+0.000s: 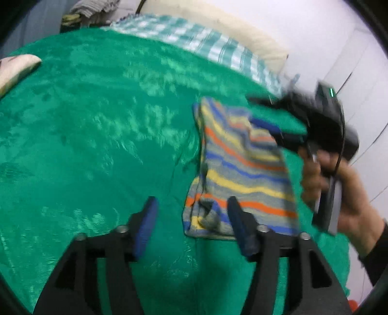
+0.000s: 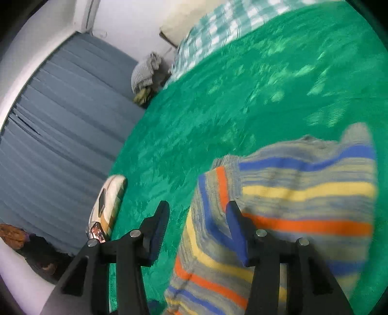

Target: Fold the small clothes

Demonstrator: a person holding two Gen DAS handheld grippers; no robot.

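A small striped garment, grey with blue, yellow and orange bands, lies folded on a green blanket. It also shows in the right wrist view. My left gripper is open and empty, just above the garment's near left corner. My right gripper is open, low over the garment's edge, with its right finger over the cloth. In the left wrist view the right gripper is blurred, at the garment's far right side, with nothing visibly between its fingers.
A checked teal and white cloth and a cream pillow lie at the bed's far end. A small folded pale item sits at the blanket's edge. Grey-blue curtains hang beside the bed.
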